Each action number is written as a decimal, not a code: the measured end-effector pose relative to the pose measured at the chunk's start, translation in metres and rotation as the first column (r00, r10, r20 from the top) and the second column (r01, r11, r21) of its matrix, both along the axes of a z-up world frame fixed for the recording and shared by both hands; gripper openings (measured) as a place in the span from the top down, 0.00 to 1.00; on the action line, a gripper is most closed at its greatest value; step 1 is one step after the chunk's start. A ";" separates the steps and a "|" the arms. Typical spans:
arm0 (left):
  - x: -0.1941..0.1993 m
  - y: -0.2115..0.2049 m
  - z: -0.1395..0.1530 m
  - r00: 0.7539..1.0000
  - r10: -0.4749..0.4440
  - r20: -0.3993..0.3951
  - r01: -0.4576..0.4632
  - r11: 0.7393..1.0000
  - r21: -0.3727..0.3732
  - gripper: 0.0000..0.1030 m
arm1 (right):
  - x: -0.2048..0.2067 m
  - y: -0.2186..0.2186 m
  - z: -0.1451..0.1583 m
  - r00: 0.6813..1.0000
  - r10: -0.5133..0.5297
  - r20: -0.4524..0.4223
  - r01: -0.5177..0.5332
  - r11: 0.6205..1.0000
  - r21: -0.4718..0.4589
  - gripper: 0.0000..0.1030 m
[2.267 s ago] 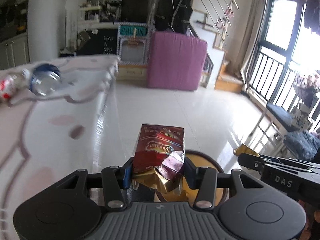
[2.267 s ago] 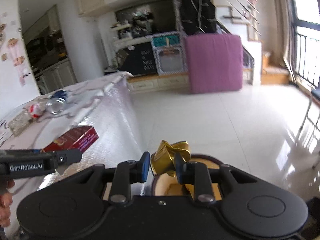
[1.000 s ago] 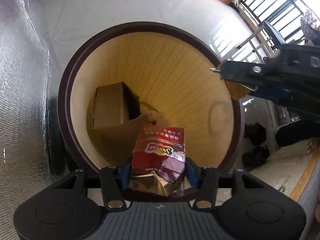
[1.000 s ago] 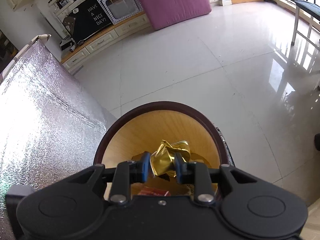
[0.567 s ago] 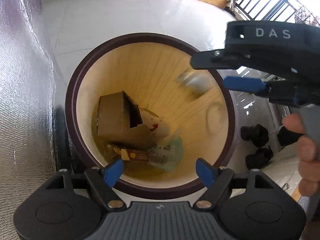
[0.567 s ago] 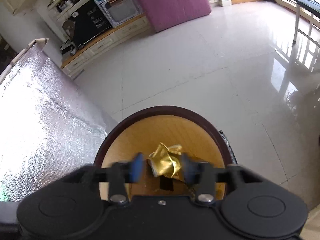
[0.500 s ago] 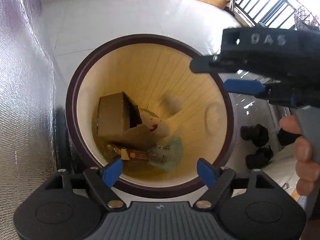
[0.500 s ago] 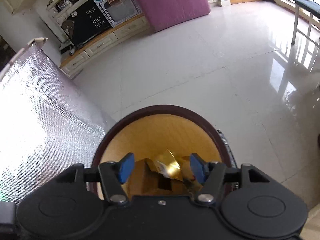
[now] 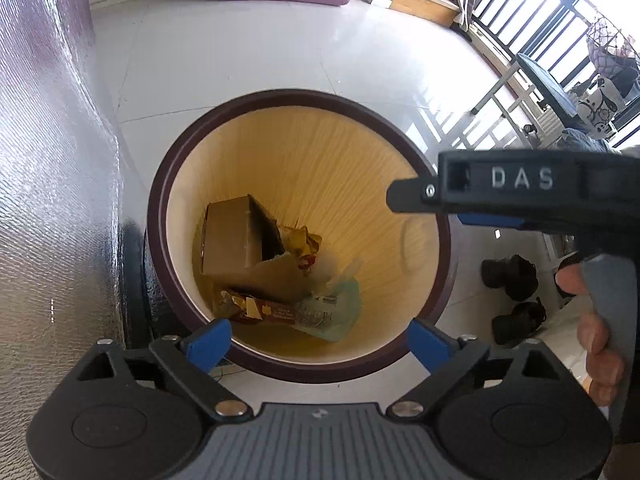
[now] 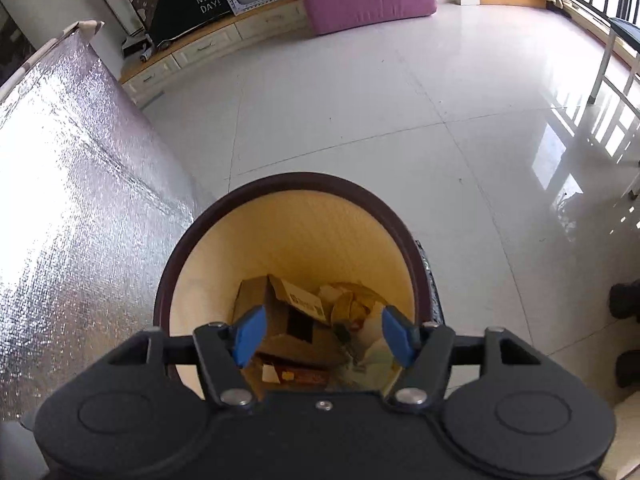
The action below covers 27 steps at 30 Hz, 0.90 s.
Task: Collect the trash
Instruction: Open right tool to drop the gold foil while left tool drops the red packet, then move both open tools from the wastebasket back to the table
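A: Looking down both wrist cams: left gripper [image 9: 318, 338] had blue pads spread wide, nothing between them; its jaws had just been opening. Right gripper [image 10: 322, 336] likewise apart and empty, also just opening.

B: Trash?

A: All sat below the fingers, at the bottom of the round bin [image 9: 424, 216], which had a dark maroon rim and a smooth yellow wood-grain inner wall. Red foil packet [image 9: 276, 312] lay flat nearest the left gripper. Crumpled gold foil [image 9: 304, 240] sat farther in, against an open brown cardboard box [image 9: 232, 240]. Pale green plastic wrapper [image 9: 340, 312] beside the packet.

B: Surroundings?

A: Embossed silver foil sheet [image 10: 72, 184] hung left of both grippers; glossy white tile floor [image 10: 400, 100] beyond.
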<state>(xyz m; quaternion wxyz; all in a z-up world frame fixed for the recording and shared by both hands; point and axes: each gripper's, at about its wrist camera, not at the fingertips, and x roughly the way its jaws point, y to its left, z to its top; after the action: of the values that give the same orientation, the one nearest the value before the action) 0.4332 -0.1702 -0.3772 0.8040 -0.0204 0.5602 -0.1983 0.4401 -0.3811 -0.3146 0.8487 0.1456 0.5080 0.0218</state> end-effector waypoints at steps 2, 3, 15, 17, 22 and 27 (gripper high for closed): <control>-0.001 0.001 0.004 1.000 0.006 0.005 -0.006 1.000 0.002 0.06 | -0.002 -0.003 0.004 1.000 0.002 0.003 -0.002 1.000 -0.002 0.33; -0.002 0.002 0.006 1.000 0.010 0.008 -0.010 1.000 0.003 0.06 | -0.004 -0.005 0.005 1.000 0.002 0.005 -0.002 1.000 -0.003 0.32; -0.022 0.014 0.034 0.997 0.063 0.039 -0.064 0.998 0.029 0.00 | -0.032 -0.009 0.034 0.998 -0.024 0.058 0.026 0.999 -0.043 0.11; -0.026 0.018 0.039 0.996 0.073 0.042 -0.074 0.997 0.032 0.00 | -0.038 -0.009 0.039 0.997 -0.031 0.066 0.035 0.998 -0.051 0.07; -0.036 0.029 0.056 0.993 0.095 0.065 -0.097 0.995 0.033 0.00 | -0.055 -0.010 0.053 0.996 -0.037 0.077 0.041 0.997 -0.059 0.04; -0.047 0.042 0.077 0.987 0.122 0.108 -0.127 0.991 0.042 0.00 | -0.077 -0.010 0.072 0.994 -0.016 0.105 0.025 0.996 -0.082 0.03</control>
<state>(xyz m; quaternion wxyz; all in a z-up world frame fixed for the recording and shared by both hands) 0.3860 -0.1283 -0.3005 0.8436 -0.0252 0.5192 -0.1347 0.3627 -0.3909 -0.2425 0.8795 0.1142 0.4619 -0.0004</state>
